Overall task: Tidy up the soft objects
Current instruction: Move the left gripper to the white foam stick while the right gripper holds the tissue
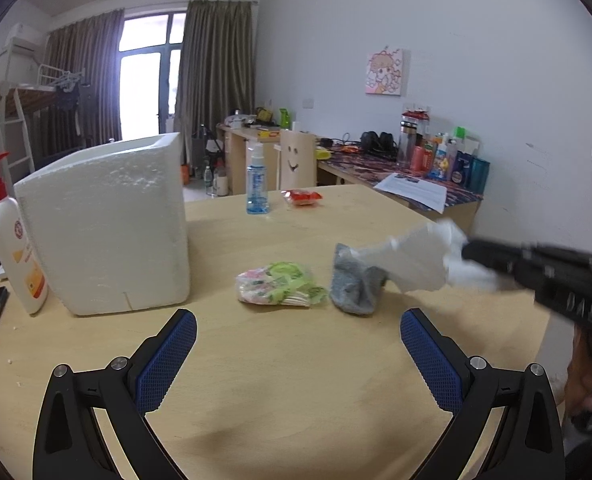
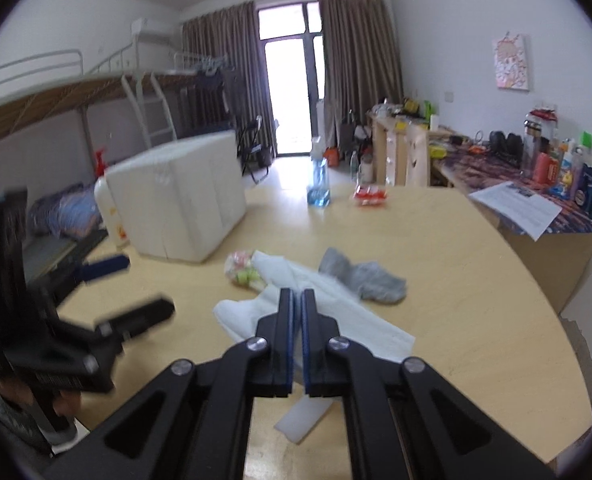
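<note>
white cloth [image 2: 316, 312] pinched in the right gripper [image 2: 298, 296] jaws; left gripper [image 1: 298, 328] jaws spread wide.

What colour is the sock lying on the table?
Grey sock, clearest in the left wrist view.

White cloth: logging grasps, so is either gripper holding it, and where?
The right gripper pinches the white cloth mid-fabric, not at an edge; left gripper holds nothing.
</note>
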